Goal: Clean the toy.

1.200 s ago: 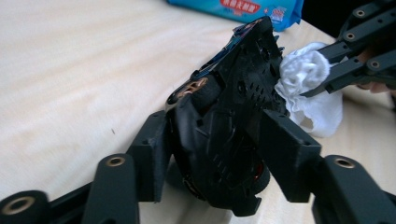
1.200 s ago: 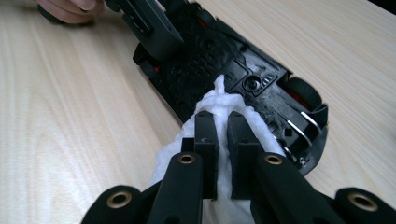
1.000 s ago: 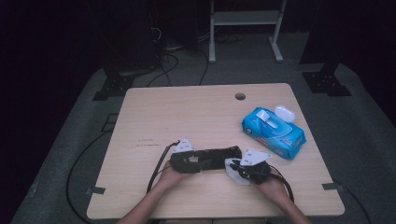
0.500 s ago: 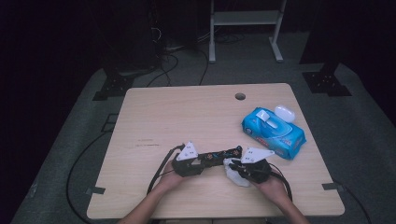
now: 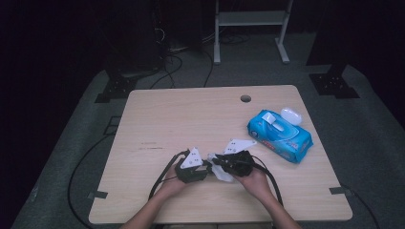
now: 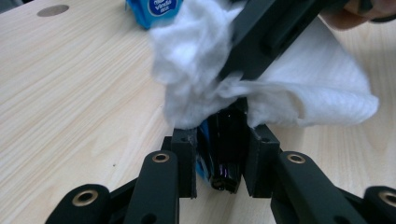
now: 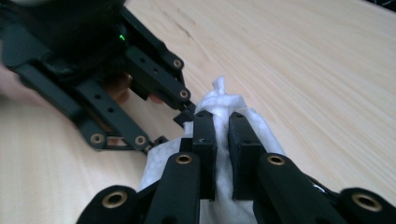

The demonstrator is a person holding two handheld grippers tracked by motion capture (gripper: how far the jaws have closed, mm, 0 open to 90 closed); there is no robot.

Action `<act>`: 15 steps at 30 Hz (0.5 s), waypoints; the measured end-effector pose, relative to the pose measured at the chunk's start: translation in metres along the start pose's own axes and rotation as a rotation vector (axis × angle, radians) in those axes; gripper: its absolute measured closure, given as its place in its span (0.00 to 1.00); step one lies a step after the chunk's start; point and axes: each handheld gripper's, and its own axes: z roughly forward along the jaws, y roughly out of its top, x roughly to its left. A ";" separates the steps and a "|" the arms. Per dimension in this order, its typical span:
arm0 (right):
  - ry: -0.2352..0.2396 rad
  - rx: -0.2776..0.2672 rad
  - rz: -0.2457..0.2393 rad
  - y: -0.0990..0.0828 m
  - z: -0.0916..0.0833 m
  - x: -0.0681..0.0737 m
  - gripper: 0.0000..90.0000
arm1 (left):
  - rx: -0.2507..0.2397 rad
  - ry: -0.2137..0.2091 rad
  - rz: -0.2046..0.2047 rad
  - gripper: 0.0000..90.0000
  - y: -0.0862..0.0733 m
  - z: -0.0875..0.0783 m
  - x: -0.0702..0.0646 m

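The bench (image 5: pixel 191 119) is light wood with a small round hole (image 5: pixel 245 98) near its far edge, and the room around it is too dark to read. Over by the right side lies a blue wipes pack (image 5: pixel 279 136), long axis slanting from far-left to near-right, with a small white case (image 5: pixel 290 115) just beside its far end. Down at the near edge both hands meet. The white wipe (image 5: pixel 220 172) is bunched up between them, mostly hidden by black linkages. The right tool (image 7: pixel 222 130) is clamped tight on a fold of it. The left tool (image 6: pixel 226 154) has just been closing and now pinches a thin dark object (image 6: pixel 226 154) with a bit of blue on it. Its far end disappears under the wipe, so can't tell what it is. Its long axis runs straight away along the jaws.
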 end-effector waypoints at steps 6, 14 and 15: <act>-0.066 0.001 0.083 -0.009 -0.013 -0.019 0.92 | -0.006 0.003 0.004 0.79 -0.001 -0.001 0.000; -0.020 -0.011 0.072 -0.002 -0.002 -0.005 0.91 | -0.007 -0.016 -0.021 0.79 -0.002 -0.002 0.004; -0.022 -0.006 0.072 -0.001 -0.002 -0.007 0.91 | -0.006 -0.016 -0.017 0.79 -0.002 -0.003 0.005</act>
